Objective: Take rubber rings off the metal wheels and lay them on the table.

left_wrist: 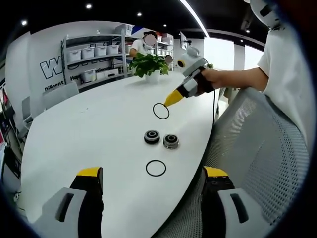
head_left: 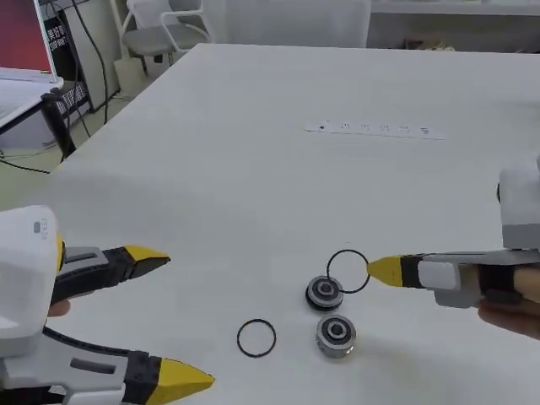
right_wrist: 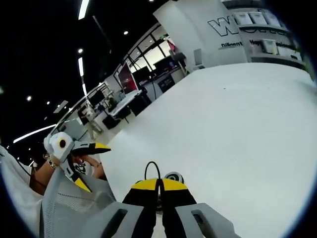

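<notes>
The right gripper [head_left: 381, 270] has its yellow-tipped jaws clenched on a thin black rubber ring [head_left: 348, 271]. It holds the ring just right of and beyond two small round metal wheels. The far metal wheel [head_left: 325, 293] and the near metal wheel [head_left: 336, 332] sit close together on the white tabletop [head_left: 253, 169]. A second black rubber ring [head_left: 256, 337] lies flat on the tabletop, just left of the near wheel. The left gripper [head_left: 179, 319] hovers at the near left, jaws spread wide and holding nothing.

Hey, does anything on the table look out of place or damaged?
Nothing stands out. Two metal wheels sit side by side, one rubber ring lies flat beside them, and the shut right gripper holds a second ring.
</notes>
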Motion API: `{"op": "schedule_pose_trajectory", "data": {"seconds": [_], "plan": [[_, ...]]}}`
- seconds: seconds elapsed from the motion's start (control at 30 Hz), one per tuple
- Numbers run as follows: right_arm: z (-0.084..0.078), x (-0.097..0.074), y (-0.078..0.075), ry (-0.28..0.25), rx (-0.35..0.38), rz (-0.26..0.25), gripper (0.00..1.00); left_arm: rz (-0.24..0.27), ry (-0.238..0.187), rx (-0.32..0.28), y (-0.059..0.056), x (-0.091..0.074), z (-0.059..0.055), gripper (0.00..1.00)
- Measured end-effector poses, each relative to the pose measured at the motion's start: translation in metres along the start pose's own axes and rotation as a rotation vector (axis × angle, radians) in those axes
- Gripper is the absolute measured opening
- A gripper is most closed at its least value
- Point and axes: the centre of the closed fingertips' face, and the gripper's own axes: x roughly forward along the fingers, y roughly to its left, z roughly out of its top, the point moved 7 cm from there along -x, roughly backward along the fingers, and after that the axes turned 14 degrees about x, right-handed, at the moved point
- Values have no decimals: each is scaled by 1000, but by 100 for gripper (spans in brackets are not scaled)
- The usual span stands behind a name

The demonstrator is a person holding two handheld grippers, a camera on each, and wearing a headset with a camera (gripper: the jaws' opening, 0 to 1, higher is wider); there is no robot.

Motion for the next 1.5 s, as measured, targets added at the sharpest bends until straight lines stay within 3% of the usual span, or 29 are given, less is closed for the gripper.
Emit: {"op": "schedule_pose_trajectory", "data": {"seconds": [0.2, 0.47, 0.73, 0.9, 1.07, 1.2, 1.37, 1.5], "plan": [[5, -1, 6, -42, -17, 14, 0, 8, 34, -11, -1, 0, -6, 80], [7, 1, 17, -56, -30, 54, 0, 14, 70, -2, -2, 1, -9, 78], [5, 9, 31, -48, -56, 92, 0, 4, 66, -18, -4, 3, -9, 78], [2, 18, 45, -65, -48, 161, 0, -13, 74, -24, -6, 4, -10, 78], [-10, 34, 53, -15, -154, 134, 0, -18, 97, -23, -6, 4, -13, 78], [-21, 45, 58, 27, -164, 140, 0, -15, 88, -31, -5, 4, -13, 78], [-37, 55, 49, 118, -196, 73, 0, -22, 104, -22, -6, 4, -15, 78], [-43, 60, 42, 132, -205, 72, 0, -21, 104, -25, -5, 4, -15, 77]]}}
